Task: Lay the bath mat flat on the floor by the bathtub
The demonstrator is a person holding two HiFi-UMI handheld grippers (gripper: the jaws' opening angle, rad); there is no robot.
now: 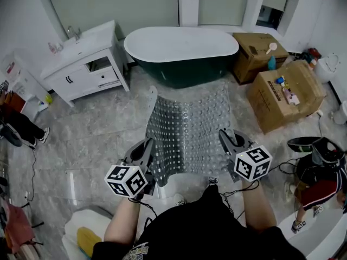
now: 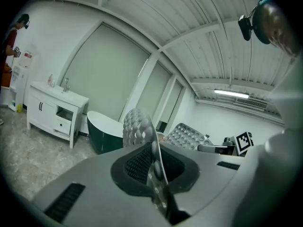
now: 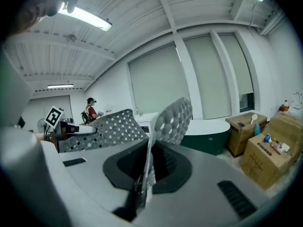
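– Marble floor (image 1: 97, 140) beneath left claw (image 1: 148, 145) and right claw (image 1: 227, 137); ahead of both, dark green bathtub (image 1: 181, 53) with white rim.
– And the bath mat (image 1: 190, 129)?
– Held between the two claws, spread forward from them toward the tub. Silvery, perforated.
– Left claw?
– Clamped on the mat's left edge.
– Right claw?
– Closed too, pinching the right edge.
– Elsewhere?
– White vanity (image 1: 87, 64) far left of the left claw, cardboard boxes (image 1: 287, 88) beyond the right one.
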